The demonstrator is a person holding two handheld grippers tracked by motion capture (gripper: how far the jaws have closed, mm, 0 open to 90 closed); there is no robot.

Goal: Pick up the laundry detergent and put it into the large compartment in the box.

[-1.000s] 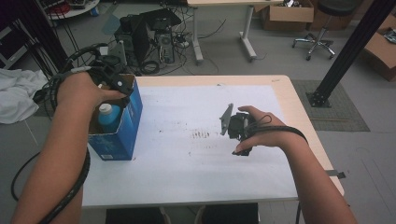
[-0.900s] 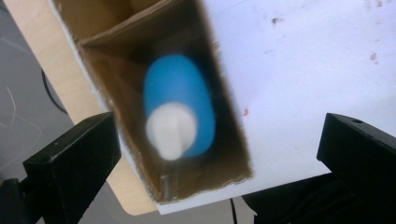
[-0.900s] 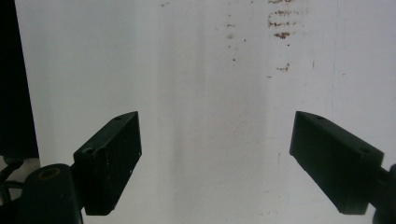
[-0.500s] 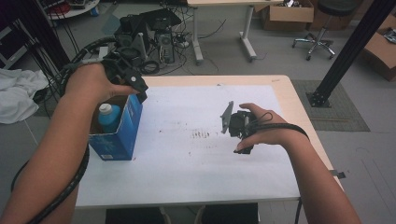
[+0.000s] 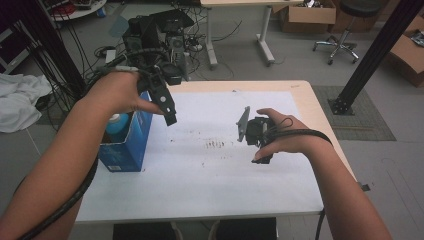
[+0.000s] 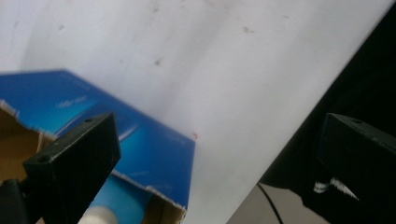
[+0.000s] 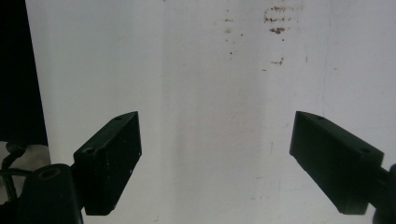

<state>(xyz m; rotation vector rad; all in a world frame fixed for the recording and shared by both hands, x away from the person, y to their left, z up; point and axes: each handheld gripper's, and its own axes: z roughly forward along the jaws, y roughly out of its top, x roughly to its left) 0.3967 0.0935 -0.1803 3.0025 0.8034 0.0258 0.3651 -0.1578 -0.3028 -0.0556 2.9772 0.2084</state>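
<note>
**High view: both claws open, box under my left one**

High view has my left claw (image 5: 167, 107) raised above the table (image 5: 320, 120), tilted down, just over the near-right top edge of the blue box (image 5: 125, 145). My left hand (image 5: 117, 92) wraps its body and the cable (image 5: 65, 205) trails back under my forearm. The box stands open-topped at the left edge of the white sheet (image 5: 210, 175), and a bottle (image 5: 114, 122) with a pale blue top stands inside it, below and left of my claw.

In the left gripper view my jaws are wide apart with nothing between them. The box (image 6: 140, 144) lies below the left jaw, its torn cardboard rim showing, and the bottle's white cap (image 6: 98, 217) peeks up at the bottom beside that jaw. The sheet (image 6: 210, 60) runs off beyond the box.

My right claw (image 5: 255, 132) hangs over the middle of the sheet, well apart from the box, my right hand (image 5: 285, 137) closed round it, its grey plate (image 5: 243, 122) facing left. In the right gripper view its jaws are also spread wide and empty, looking down on bare sheet (image 7: 205, 116); a patch of brown specks (image 7: 275, 21) lies ahead of the right jaw.
</note>
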